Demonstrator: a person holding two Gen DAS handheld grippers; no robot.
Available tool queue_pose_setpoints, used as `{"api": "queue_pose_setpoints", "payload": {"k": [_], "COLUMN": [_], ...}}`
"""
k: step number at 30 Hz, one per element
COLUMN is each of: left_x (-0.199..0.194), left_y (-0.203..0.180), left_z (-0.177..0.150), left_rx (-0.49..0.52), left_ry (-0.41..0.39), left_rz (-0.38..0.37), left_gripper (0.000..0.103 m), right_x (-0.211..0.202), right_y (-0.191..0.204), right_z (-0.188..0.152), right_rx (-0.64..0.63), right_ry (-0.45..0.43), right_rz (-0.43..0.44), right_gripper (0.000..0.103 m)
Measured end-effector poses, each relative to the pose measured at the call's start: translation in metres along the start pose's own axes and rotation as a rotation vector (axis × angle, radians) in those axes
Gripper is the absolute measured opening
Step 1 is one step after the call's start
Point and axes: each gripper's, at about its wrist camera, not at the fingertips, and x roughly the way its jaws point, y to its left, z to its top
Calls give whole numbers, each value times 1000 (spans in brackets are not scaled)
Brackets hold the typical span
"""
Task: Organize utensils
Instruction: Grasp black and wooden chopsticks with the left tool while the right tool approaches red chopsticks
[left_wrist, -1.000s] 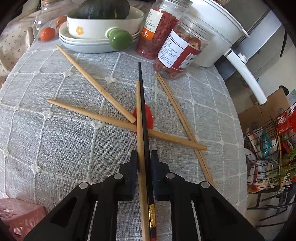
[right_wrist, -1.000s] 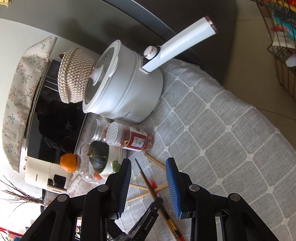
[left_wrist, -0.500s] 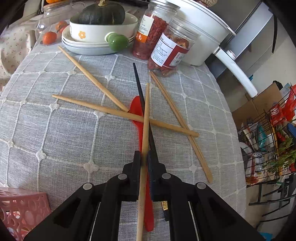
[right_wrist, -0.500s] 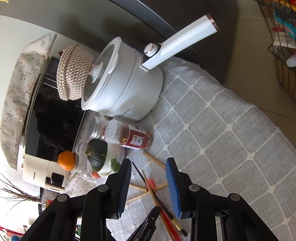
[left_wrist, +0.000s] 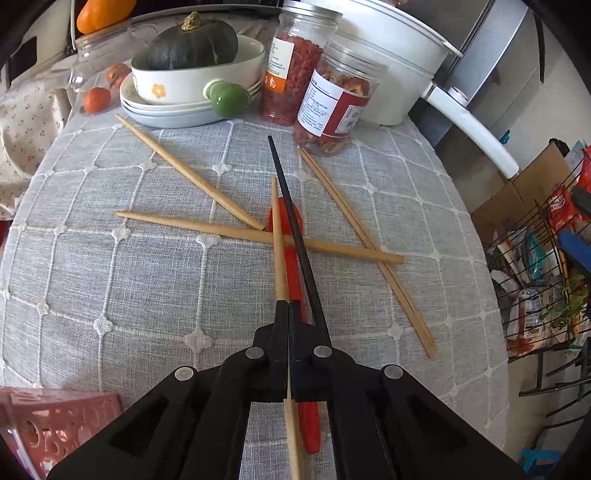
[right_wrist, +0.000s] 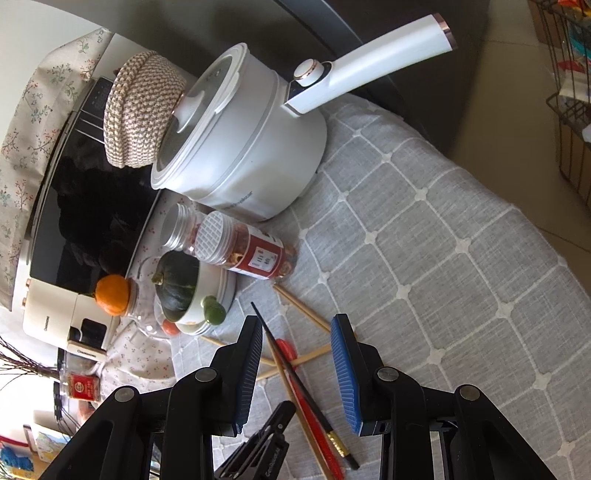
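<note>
Here the left claw (left_wrist: 287, 314) clamps a wooden chopstick (left_wrist: 277, 236); the right claw (right_wrist: 299, 354) hangs wide above the bench (right_wrist: 443, 280).

Left gripper (left_wrist: 287, 308): matte black linkage arms, round silver pivot screws, plain black jaws. Right gripper (right_wrist: 297, 373): same black frame and silver screws — but ribbed blue pads (right_wrist: 343, 373) on the jaws. A black clip below it carries white lettering — unreadable.

red spoon (left_wrist: 293, 273) partly under chopsticks; pink basket (left_wrist: 55, 424) cropped at the corner
</note>
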Motion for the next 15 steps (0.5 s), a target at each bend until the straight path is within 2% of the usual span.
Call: {"api": "queue_pose_setpoints", "payload": {"k": [3,6,11,13,15], "left_x": [-16,-14,0,6,13], "left_y": [-5,0,-5,0,5], "left_z": [-8,-4,7,10,11], "left_rx": [51,17,34,0,-24], "left_ry": [-40,-7,9,28,46], "left_rz": [0,19,63,104,111], "left_gripper": [0,0,1,1,2], "right_x": [20,41,54,53,50], "right_y": [0,-4,-3,1,2], "right_z": [0,-4,-14,-15,-12], "right_rx": [-28,-26,-10,-19,-22], "right_ry": [59,122,155,152,137], "right_rz": [-28,-58,-49,-46,-50], "right_gripper": [35,35,35,35,35]}}
